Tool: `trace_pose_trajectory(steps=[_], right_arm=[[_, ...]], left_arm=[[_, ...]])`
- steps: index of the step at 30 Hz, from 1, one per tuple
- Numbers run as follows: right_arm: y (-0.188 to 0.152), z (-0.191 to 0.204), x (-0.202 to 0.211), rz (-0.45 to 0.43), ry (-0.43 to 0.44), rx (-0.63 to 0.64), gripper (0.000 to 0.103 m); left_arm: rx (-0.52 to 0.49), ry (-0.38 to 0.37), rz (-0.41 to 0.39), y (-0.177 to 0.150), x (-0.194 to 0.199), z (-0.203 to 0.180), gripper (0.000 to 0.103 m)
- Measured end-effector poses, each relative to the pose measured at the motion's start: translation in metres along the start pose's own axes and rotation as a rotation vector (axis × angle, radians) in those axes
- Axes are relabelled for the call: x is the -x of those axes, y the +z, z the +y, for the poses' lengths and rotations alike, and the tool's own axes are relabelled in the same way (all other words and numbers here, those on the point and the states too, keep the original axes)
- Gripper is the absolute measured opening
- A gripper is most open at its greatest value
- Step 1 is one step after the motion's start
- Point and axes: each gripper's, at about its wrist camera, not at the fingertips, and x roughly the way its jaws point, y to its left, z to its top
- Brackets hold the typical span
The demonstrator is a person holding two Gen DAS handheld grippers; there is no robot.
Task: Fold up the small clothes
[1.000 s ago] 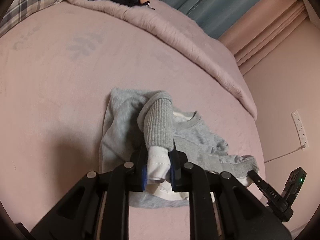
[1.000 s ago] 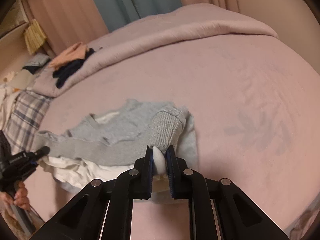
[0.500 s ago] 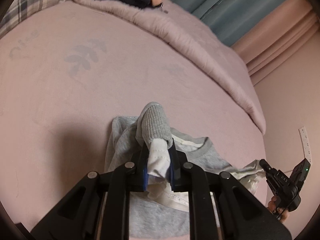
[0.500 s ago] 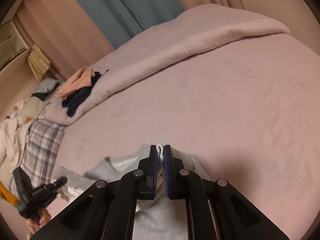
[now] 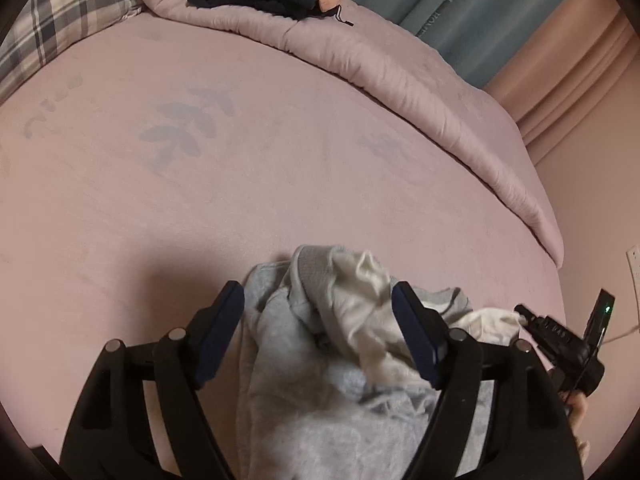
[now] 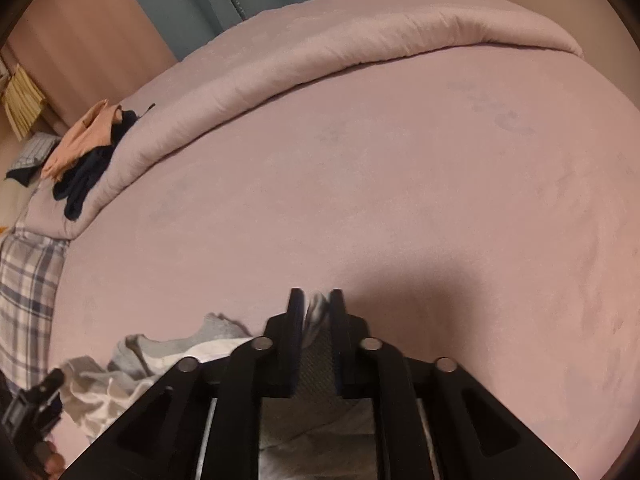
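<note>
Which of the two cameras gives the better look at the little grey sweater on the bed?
The left wrist view: the grey sweater lies crumpled, its white lining showing, between the open left gripper. The right wrist view shows only its edge and a bit pinched in the right gripper.

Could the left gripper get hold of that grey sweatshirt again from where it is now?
Probably yes. The left gripper has just been opening, and its pads stand apart with the grey sweatshirt bunched between them, not pressed. Nothing blocks it; closing should catch cloth.
</note>
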Motion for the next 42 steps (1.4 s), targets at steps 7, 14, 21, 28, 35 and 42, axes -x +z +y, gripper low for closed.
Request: trace_pose_trajectory(steps=[7,14,21,28,35,42], right_arm=[[-0.018,-0.004,0.051,-0.069,0.052,0.006,0.062],[-0.061,-0.014,0.075,-0.045,0.035,0.056,0.072],[-0.095,-0.044,0.064,0.042,-0.016,0.018,0.072],[-0.101,-0.056,0.064,0.049,0.091,-0.039,0.042],[-0.1,-0.047,0.077,-0.005,0.1,-0.032,0.006],[-0.088,-0.06,0.09,-0.044,0.115,-0.068,0.005]], left_arm=[[-0.034,0.035,-0.025,-0.022,0.028,0.001,0.088],[-0.031,0.067,0.041,-0.05,0.013,0.014,0.088],[-0.001,0.053,0.134,-0.08,-0.006,0.027,0.085],[0.044,-0.034,0.184,-0.096,-0.018,0.033,0.042],[0.065,-0.071,0.177,-0.101,0.001,0.028,0.017],[0.072,-0.072,0.187,-0.116,-0.002,0.031,0.019]])
